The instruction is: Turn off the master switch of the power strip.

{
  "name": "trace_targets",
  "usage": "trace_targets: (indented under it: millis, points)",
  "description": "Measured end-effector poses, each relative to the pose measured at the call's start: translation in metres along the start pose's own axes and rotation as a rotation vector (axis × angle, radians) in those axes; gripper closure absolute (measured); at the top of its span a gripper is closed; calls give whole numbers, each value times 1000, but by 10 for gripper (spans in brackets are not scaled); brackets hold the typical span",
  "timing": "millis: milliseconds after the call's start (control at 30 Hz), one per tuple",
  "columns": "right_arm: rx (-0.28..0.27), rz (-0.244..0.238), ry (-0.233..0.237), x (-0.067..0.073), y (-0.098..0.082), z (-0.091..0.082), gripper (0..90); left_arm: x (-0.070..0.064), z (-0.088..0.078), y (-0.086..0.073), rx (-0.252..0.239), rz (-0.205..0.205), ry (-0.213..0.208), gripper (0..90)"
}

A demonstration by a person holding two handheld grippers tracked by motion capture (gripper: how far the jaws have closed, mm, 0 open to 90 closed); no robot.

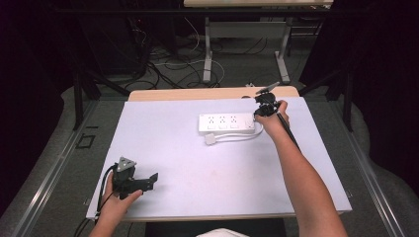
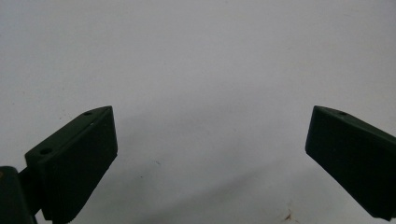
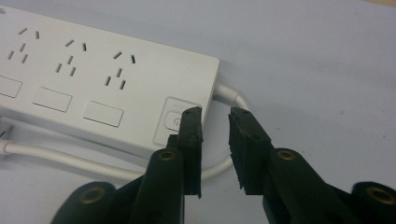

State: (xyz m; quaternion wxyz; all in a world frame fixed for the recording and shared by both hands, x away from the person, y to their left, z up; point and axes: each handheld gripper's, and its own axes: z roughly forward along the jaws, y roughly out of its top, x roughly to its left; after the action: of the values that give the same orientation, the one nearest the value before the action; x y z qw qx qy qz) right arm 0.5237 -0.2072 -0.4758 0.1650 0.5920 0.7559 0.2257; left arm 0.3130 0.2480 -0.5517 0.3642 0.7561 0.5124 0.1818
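Observation:
A white power strip point(image 1: 226, 122) with three socket groups lies flat at the far middle of the white table top point(image 1: 197, 168). In the right gripper view the power strip point(image 3: 93, 79) shows its round power button point(image 3: 173, 122) at the near end. My right gripper point(image 3: 215, 114) is over that end, jaws drawn almost together with a narrow gap and nothing between them; its left fingertip point(image 3: 191, 116) sits on or just above the button. In the high view my right gripper point(image 1: 260, 112) is at the strip's right end. My left gripper point(image 1: 154, 178) rests near the front left, and it point(image 2: 210, 135) is wide open over bare table.
The strip's white cable point(image 1: 237, 139) loops along its near side and ends in a plug point(image 1: 211, 139). The cable point(image 3: 70, 161) also runs under my right jaws. Beyond the table's far edge stand a desk frame point(image 1: 207, 54) and loose floor cables.

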Motion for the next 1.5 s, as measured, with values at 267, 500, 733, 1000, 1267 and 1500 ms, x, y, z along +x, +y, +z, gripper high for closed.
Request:
trace_targets:
  millis: [267, 500, 733, 1000, 1267, 1500]
  points:
    - [25, 0, 26, 3, 1, 9, 872, 0, 0, 0, 2, 0, -1, 22]
    - [50, -15, 41, 8, 1, 18, 900, 0, 1, 0, -5, -2, 0, 23]
    - [53, -14, 50, 10, 1, 25, 900, 1, 1, 0, -8, -2, -1, 23]
    - [63, -11, 57, 14, 0, 32, 900, 1, 0, 0, -2, 0, -2, 23]
    - [60, -1, 59, 17, 0, 38, 900, 2, 0, 0, -7, -3, 1, 23]
    - [61, -4, 53, 16, 1, 40, 900, 2, 0, 0, -7, -1, 1, 24]
